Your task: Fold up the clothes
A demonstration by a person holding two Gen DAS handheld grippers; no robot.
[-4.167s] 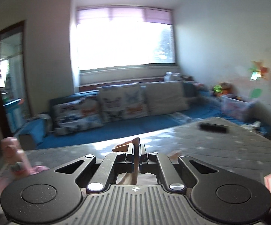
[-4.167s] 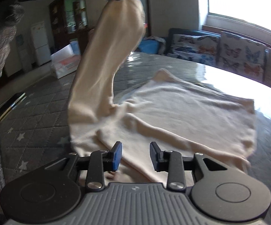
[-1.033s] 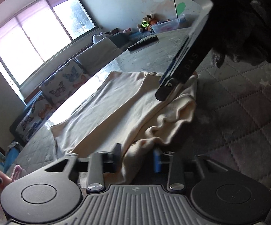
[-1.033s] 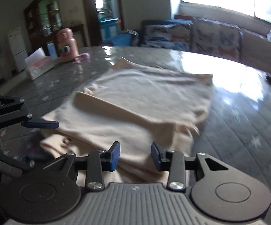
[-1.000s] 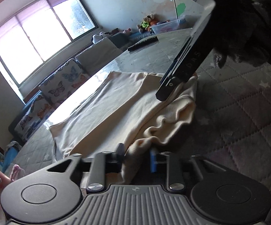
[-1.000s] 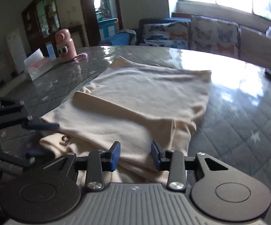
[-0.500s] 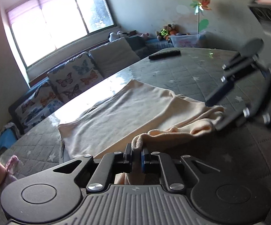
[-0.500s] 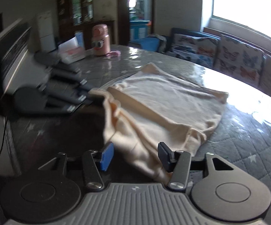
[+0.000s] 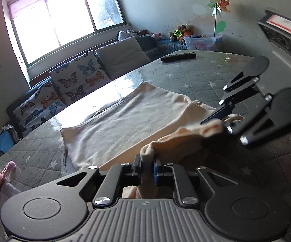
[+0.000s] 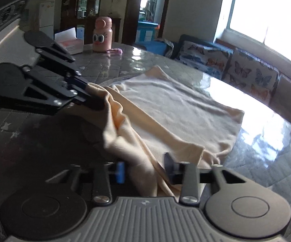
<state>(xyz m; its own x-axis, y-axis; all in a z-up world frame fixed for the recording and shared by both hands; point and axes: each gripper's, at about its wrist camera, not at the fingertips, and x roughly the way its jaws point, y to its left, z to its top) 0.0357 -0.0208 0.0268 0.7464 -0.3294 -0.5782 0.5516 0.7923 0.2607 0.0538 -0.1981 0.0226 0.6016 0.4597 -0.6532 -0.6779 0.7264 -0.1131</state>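
A cream garment (image 9: 125, 119) lies spread on the grey quilted table (image 9: 195, 74); it also shows in the right wrist view (image 10: 181, 109). My left gripper (image 9: 147, 166) is shut on a bunched near edge of the garment and holds it raised; it appears in the right wrist view (image 10: 89, 96) at the left, with cloth hanging from it. My right gripper (image 10: 143, 167) is open, its fingers (image 10: 168, 166) either side of a fold of the garment. It shows in the left wrist view (image 9: 222, 121) at the right, at the cloth edge.
A black remote (image 9: 178, 56) lies at the table's far side. A pink bottle (image 10: 102, 34) and a tissue box (image 10: 69, 40) stand at the table's other end. A sofa with butterfly cushions (image 9: 75, 80) runs under the window.
My left gripper closed on the garment's near edge and lifted it. My right gripper moved in along the same edge, its fingers still apart around the cloth.
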